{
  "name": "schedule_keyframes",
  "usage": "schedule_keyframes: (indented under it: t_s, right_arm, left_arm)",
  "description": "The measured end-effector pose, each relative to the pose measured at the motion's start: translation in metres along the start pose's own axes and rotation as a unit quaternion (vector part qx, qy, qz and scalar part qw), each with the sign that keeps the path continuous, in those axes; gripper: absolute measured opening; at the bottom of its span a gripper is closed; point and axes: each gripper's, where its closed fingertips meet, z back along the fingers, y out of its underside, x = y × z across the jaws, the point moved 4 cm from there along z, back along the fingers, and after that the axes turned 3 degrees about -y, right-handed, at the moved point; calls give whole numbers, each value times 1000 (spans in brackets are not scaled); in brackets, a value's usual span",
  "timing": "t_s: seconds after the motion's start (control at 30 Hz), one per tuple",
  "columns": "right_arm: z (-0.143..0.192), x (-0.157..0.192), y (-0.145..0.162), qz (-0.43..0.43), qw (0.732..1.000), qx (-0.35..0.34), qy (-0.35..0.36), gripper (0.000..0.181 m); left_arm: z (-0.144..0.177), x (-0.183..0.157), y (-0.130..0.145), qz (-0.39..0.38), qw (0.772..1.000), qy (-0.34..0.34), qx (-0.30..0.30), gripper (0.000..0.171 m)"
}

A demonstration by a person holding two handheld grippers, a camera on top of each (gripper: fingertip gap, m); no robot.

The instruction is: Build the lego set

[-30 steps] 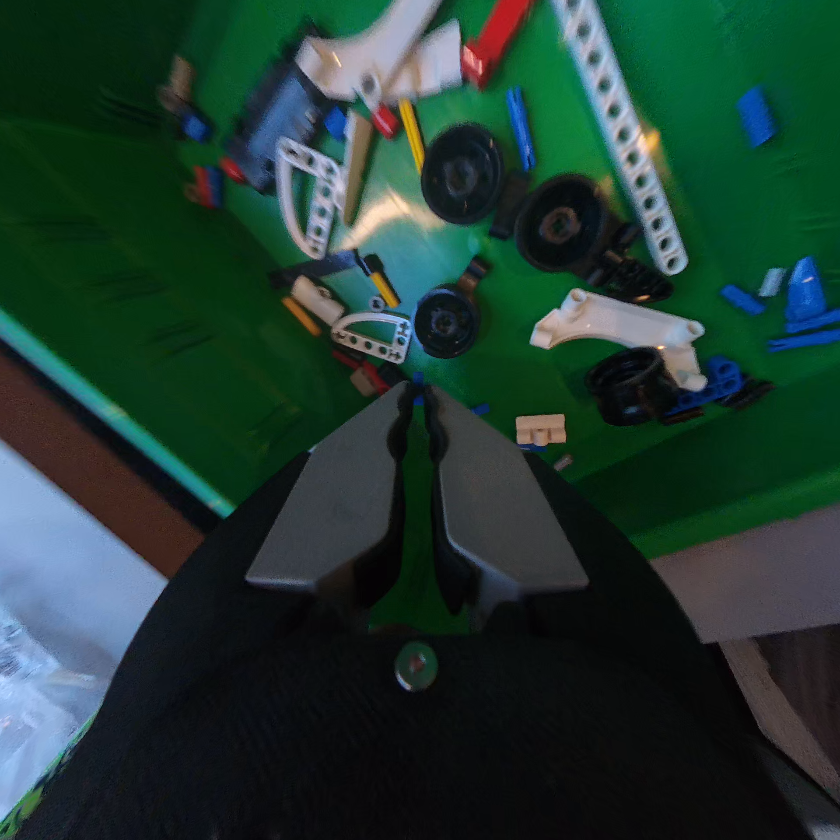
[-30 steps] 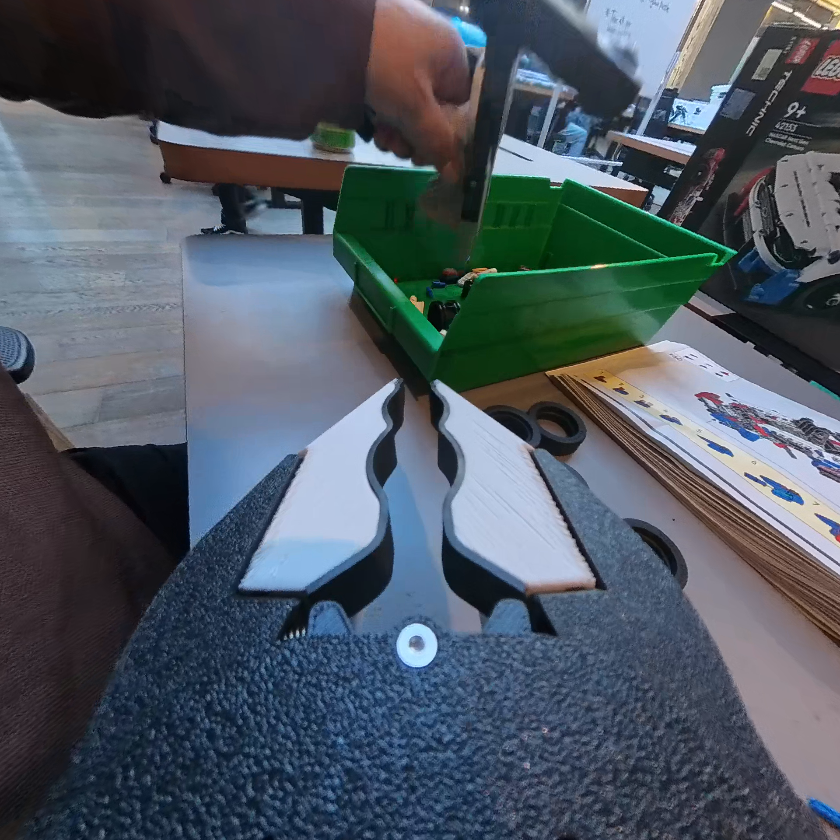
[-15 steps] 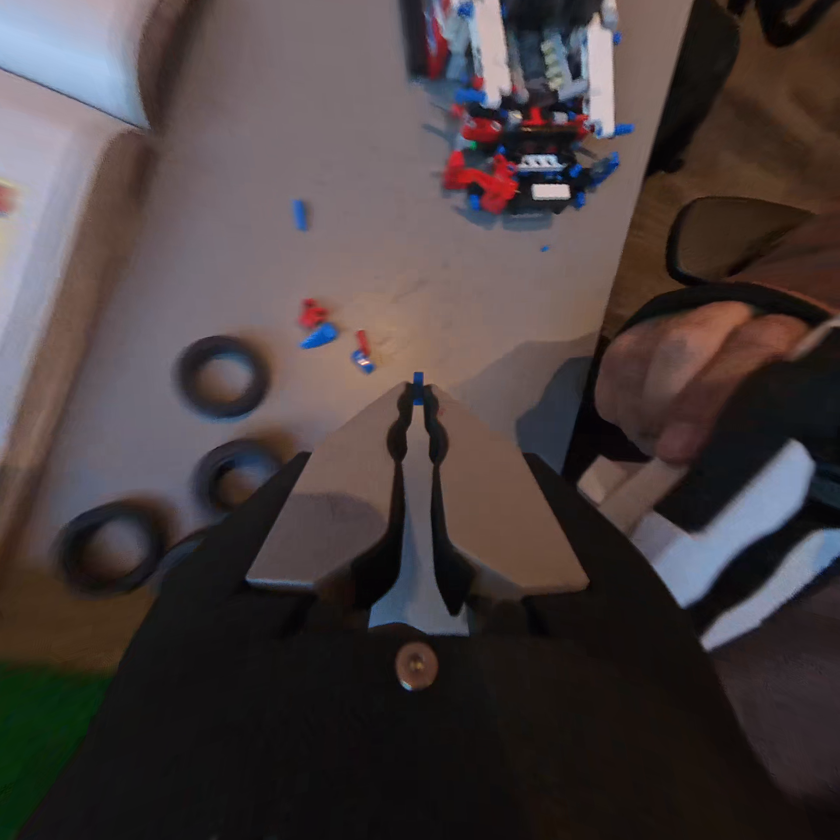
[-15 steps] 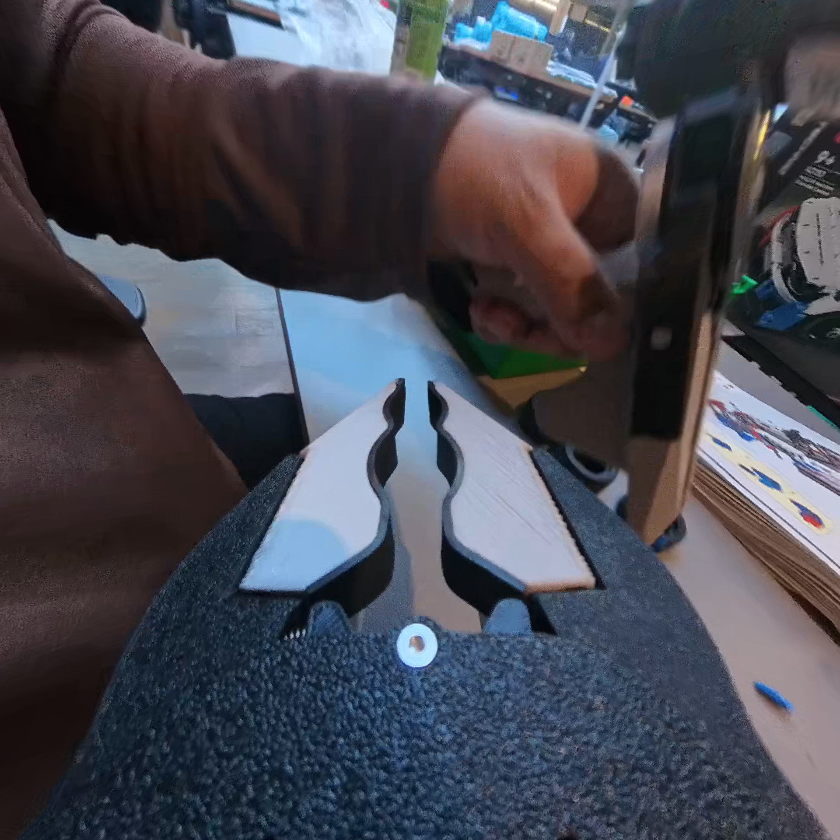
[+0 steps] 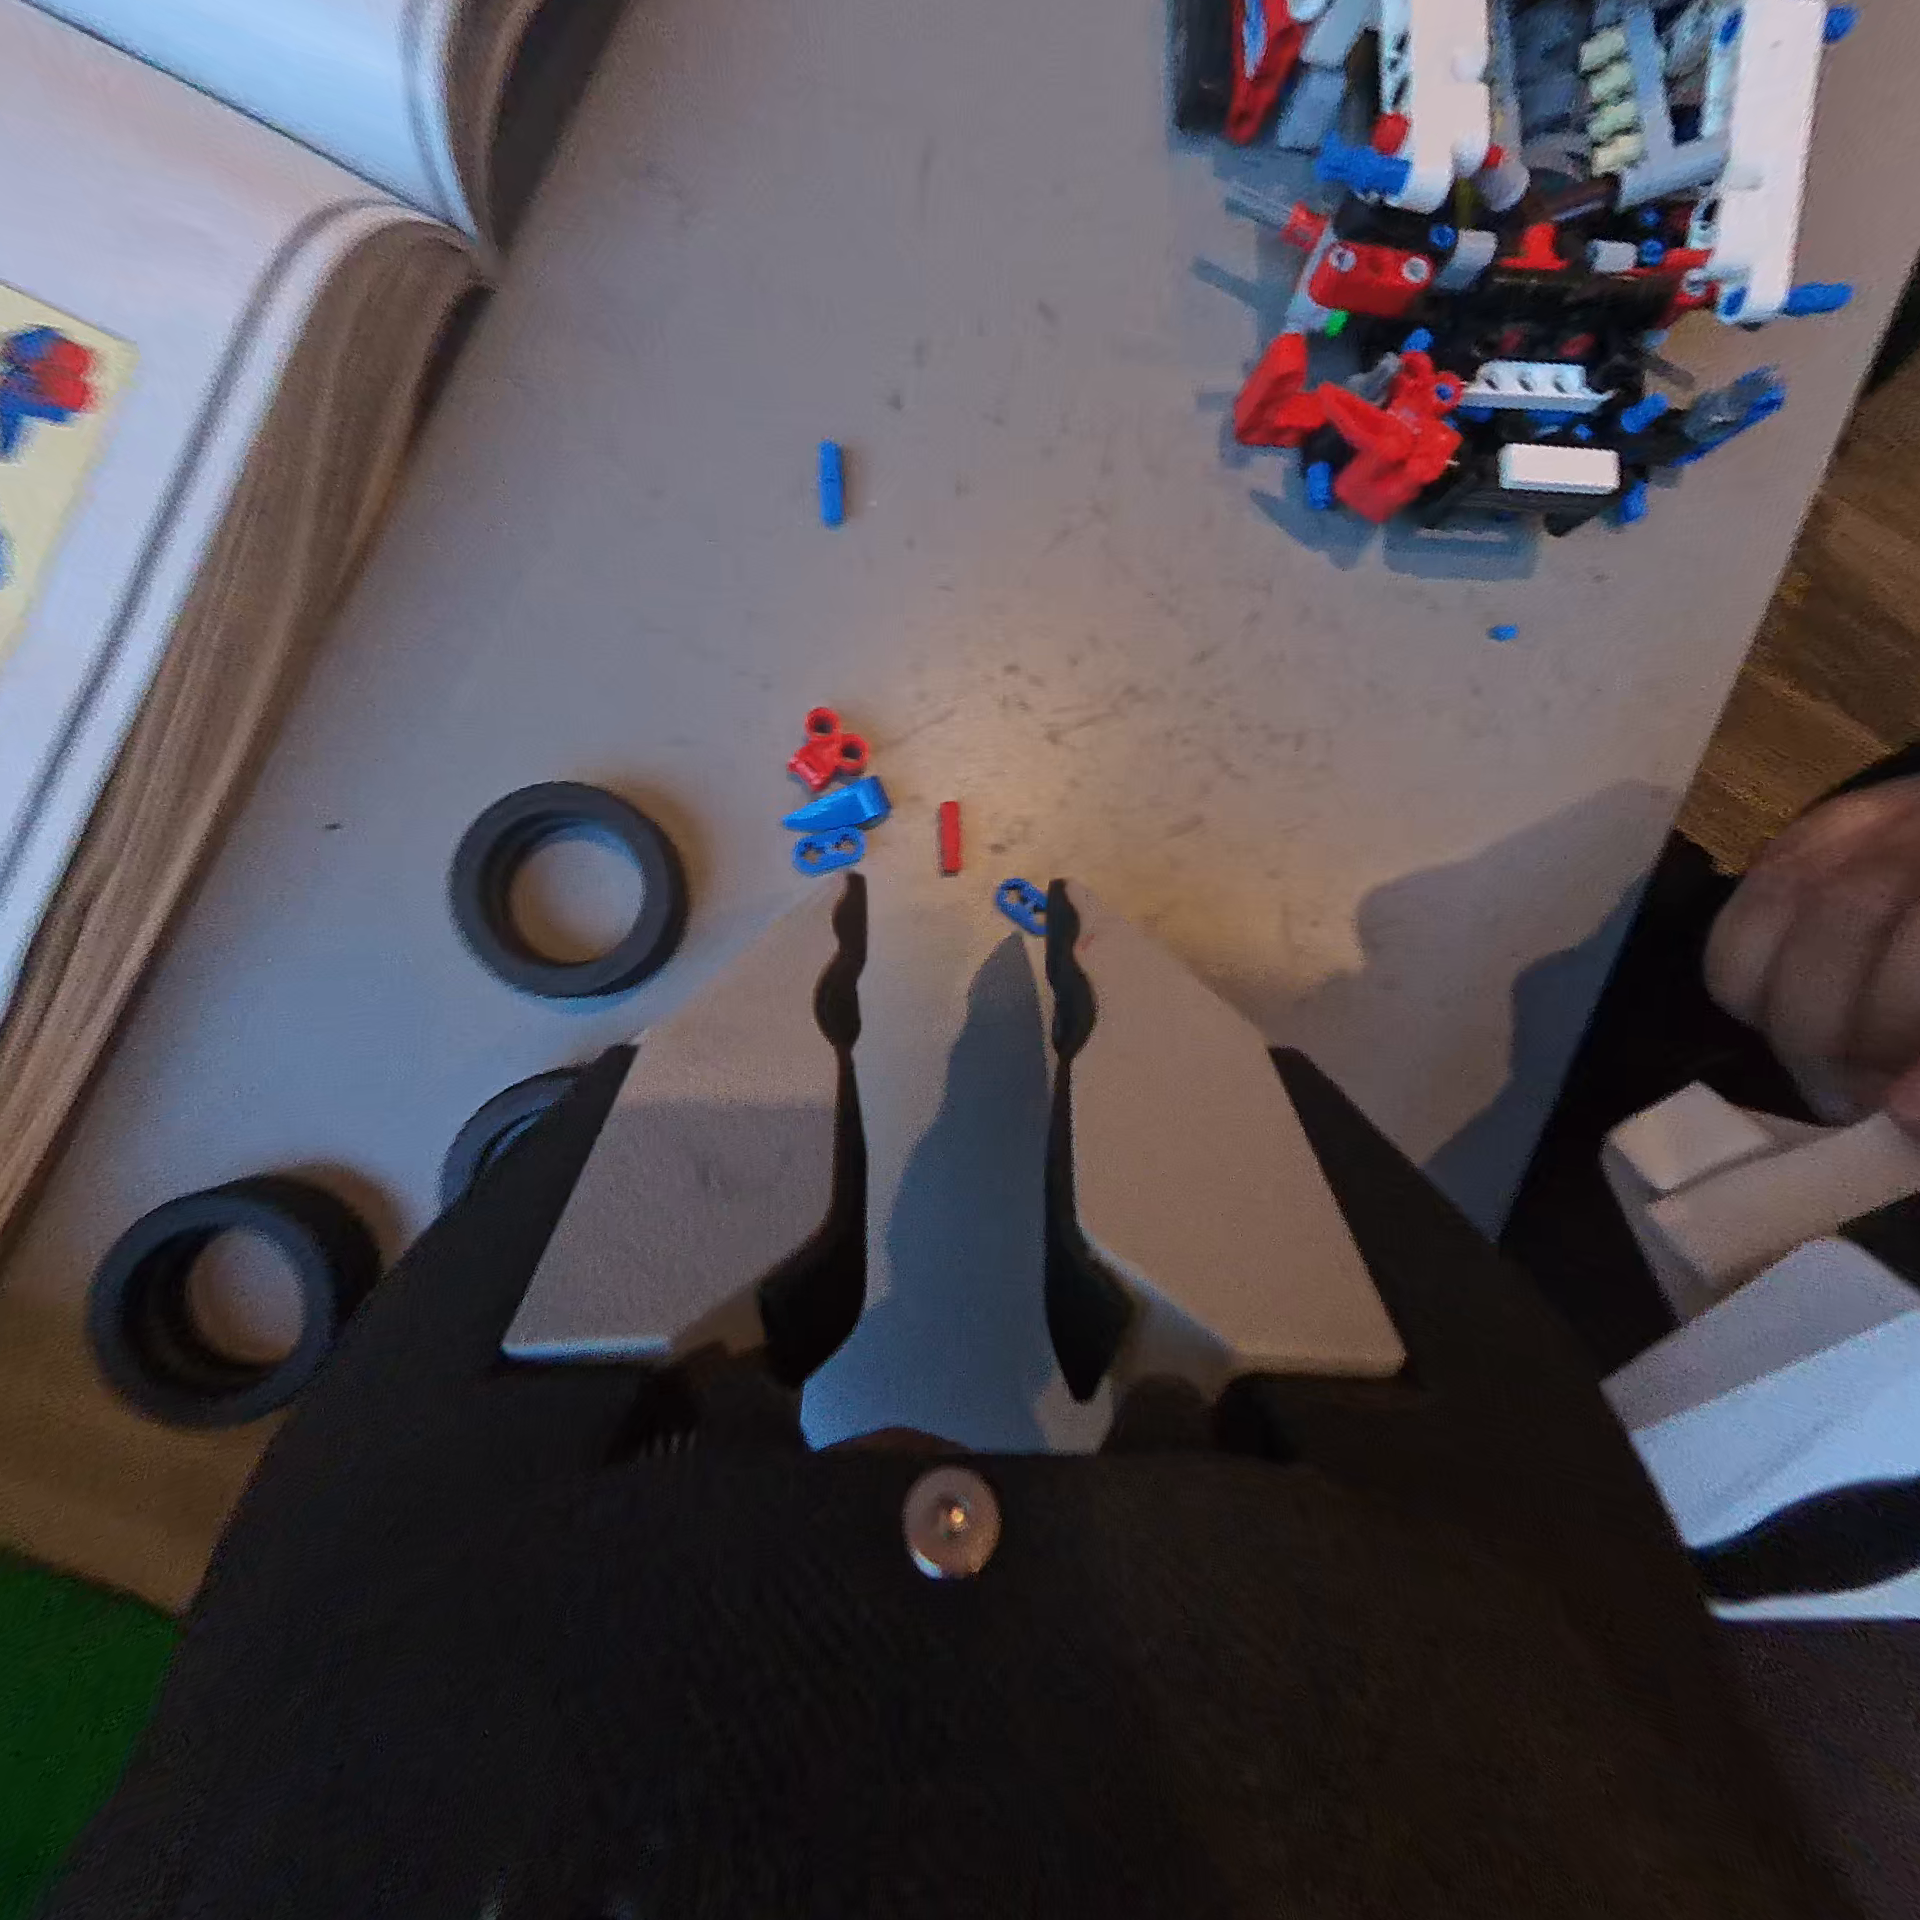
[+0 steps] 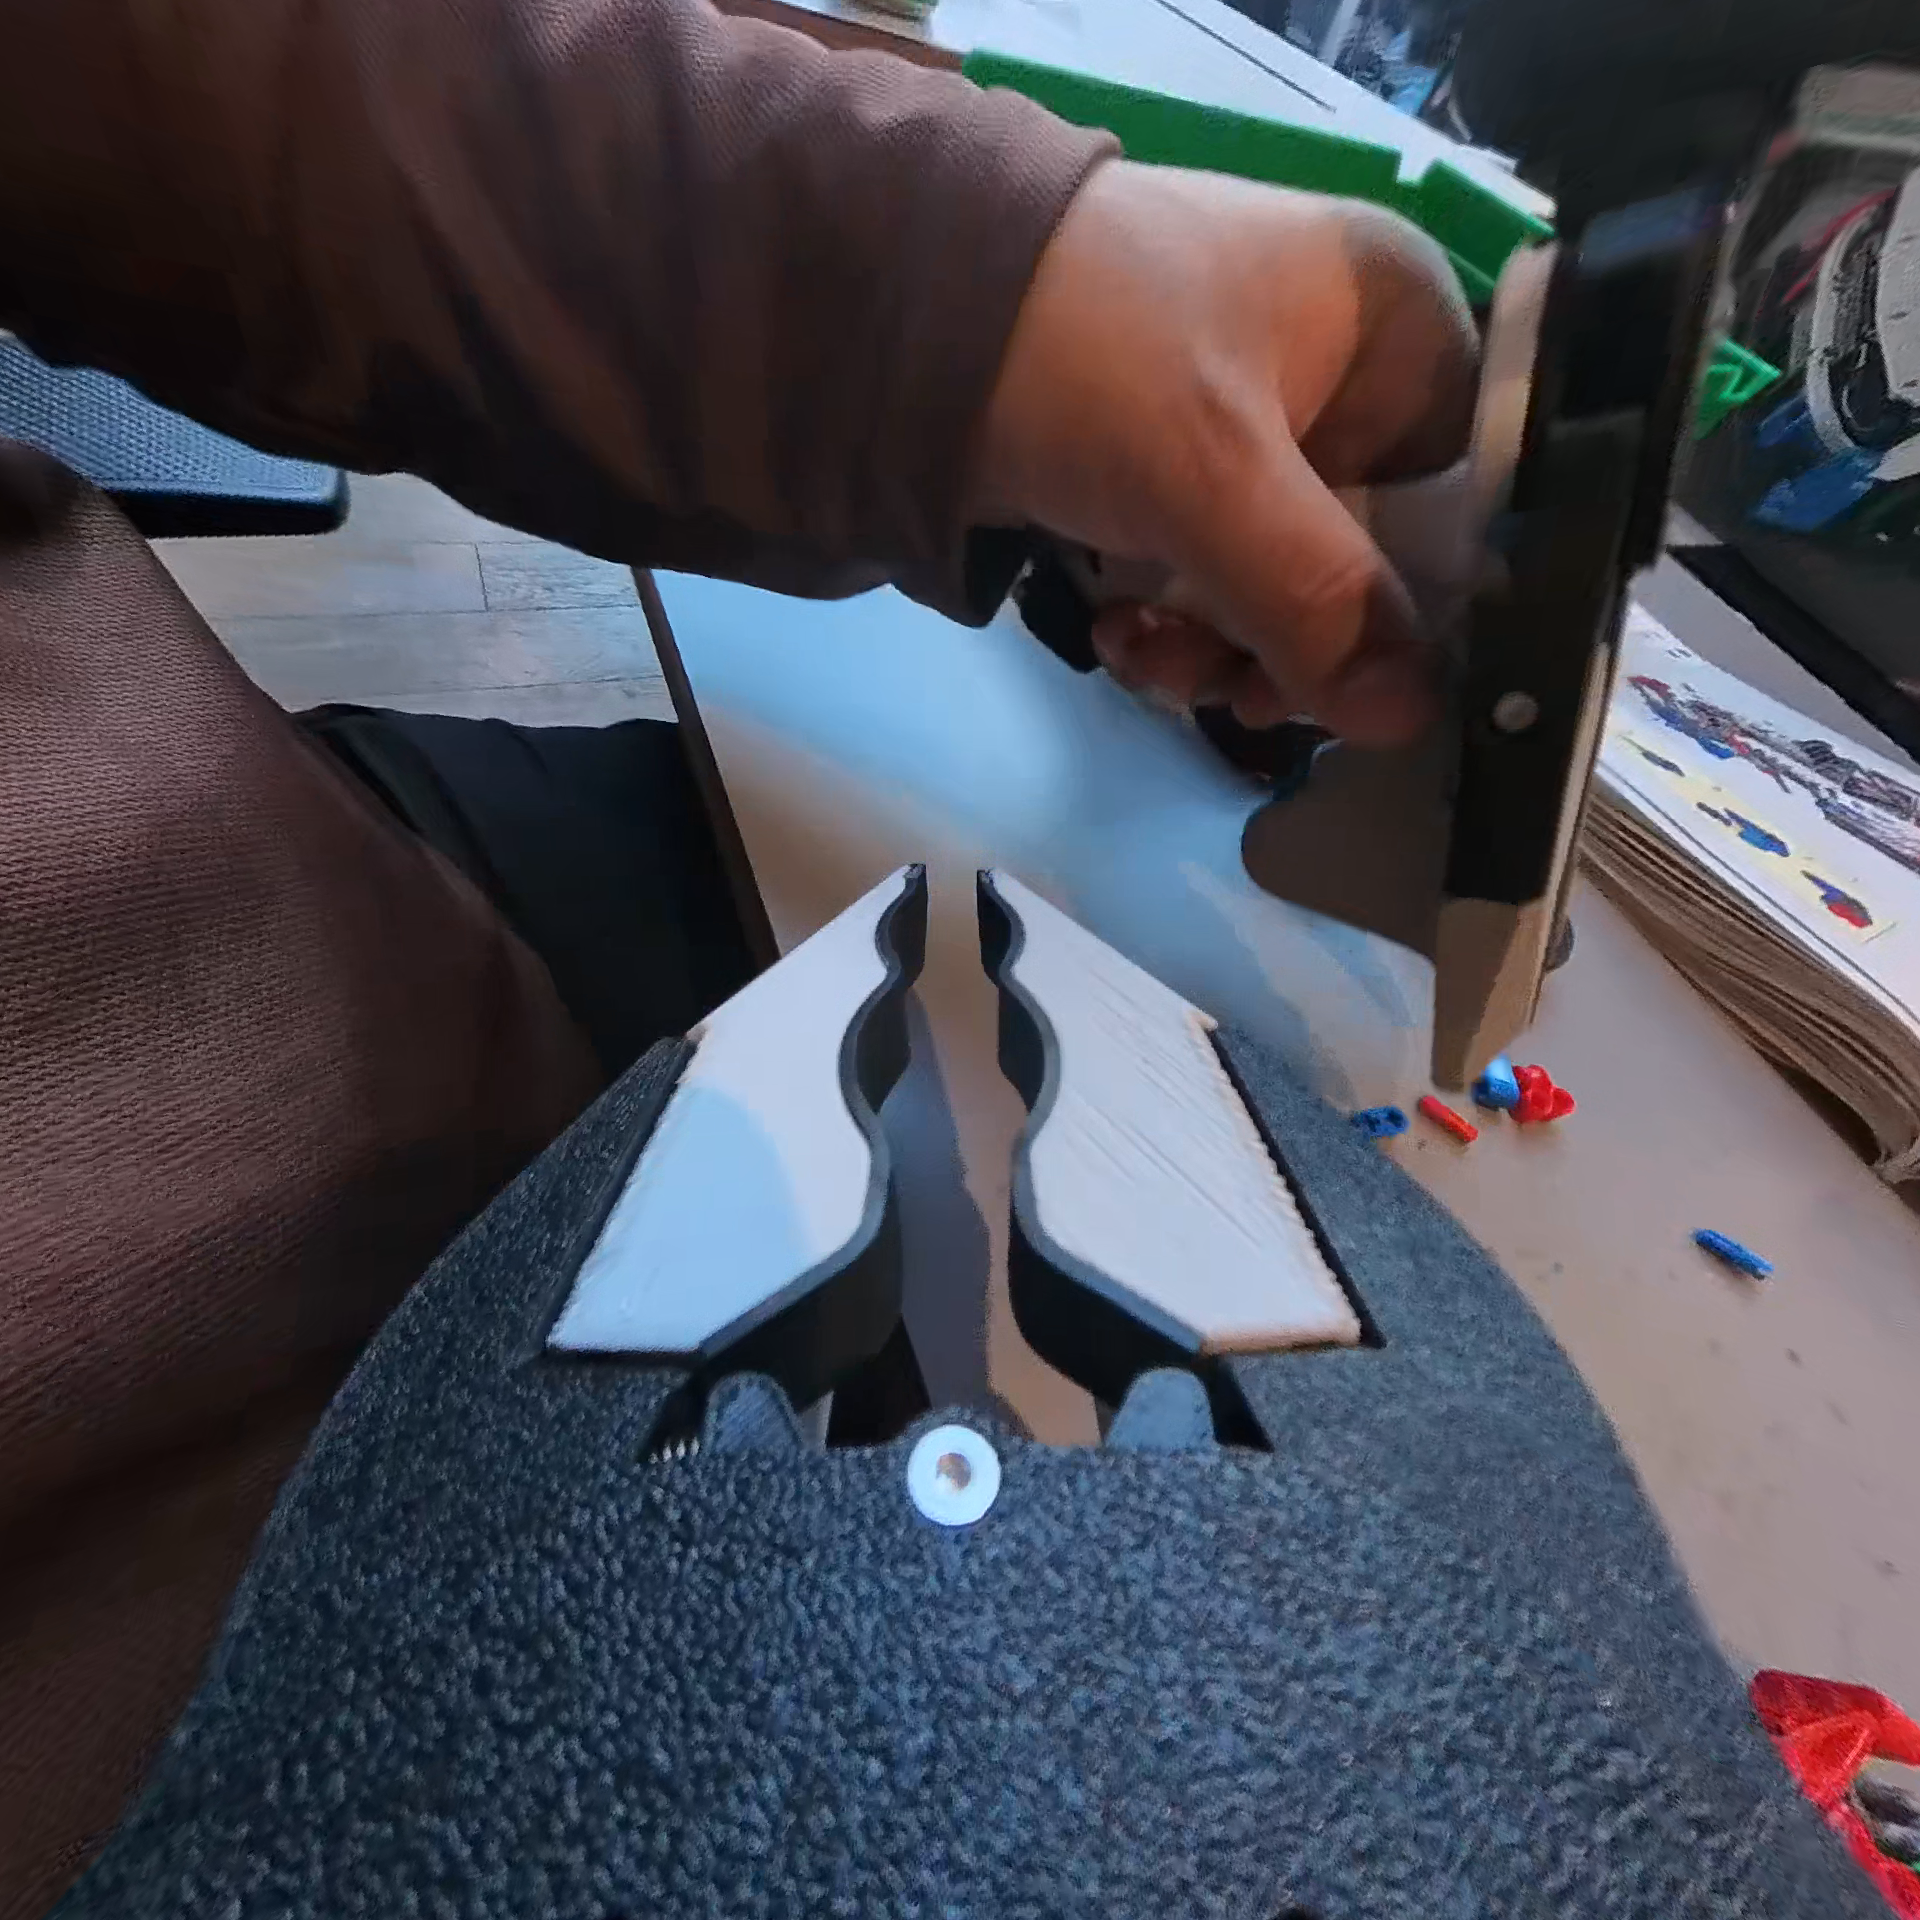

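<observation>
Two grippers noted. Left gripper stands spread wide and empty, a small blue link just inside its right fingertip, apparently set among sorted loose parts. Right gripper narrow, holding nothing. Farthest ahead-right: part-built model.
</observation>
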Motion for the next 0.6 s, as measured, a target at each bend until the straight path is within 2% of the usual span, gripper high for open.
schedule_keyframes:
  t_s: [0.1,0.37,0.5,0.6]
  right_arm:
    - [-1,-4,3,0,1000,8,11,9]
    - [-1,-32,10,-12,996,26,79,10]
    - [8,-62,18,-21,984,83,157,9]
    - [13,-78,33,-57,974,130,178,9]
  left_arm:
    - [12,9,6,1,999,-27,-21,32]
    - [58,10,44,33,994,-16,-106,44]
    - [63,7,72,39,991,-1,-128,45]
    - [65,7,87,23,990,-6,-139,45]
